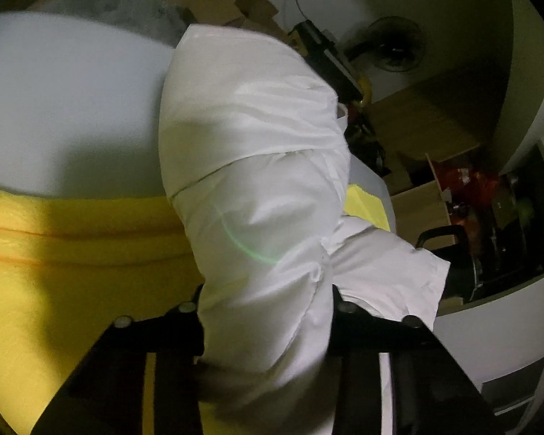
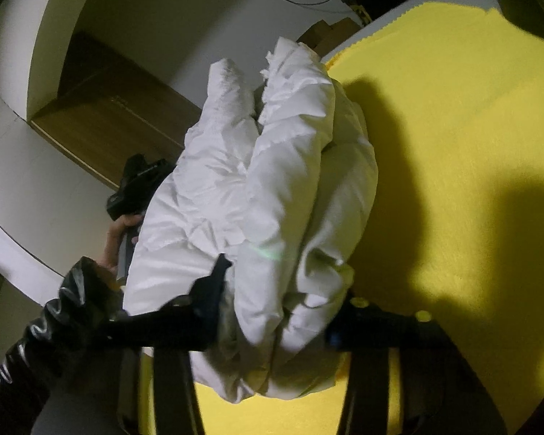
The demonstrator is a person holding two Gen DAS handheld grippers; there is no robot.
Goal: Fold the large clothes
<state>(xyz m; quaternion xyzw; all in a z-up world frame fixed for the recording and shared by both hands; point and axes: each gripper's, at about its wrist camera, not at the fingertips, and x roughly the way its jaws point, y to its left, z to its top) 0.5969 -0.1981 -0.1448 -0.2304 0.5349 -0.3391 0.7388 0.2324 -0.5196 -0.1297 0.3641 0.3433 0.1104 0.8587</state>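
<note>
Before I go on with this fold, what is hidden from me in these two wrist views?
- Left wrist view: the left gripper pads are buried in the bunched white fabric garment.
- Right wrist view: the right gripper pads are covered by the same cloth.
- Both views: collar, sleeves and hem are lost in folds.
- Left wrist view: the yellow cloth table cover under the garment is hidden.

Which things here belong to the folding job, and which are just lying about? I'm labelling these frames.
Job:
- white garment, bunched between both tongs
- left tongs, shut on it
- right tongs, shut on it
- yellow cloth spread underneath

Lying about:
- fan
- cardboard boxes
- red bag
</note>
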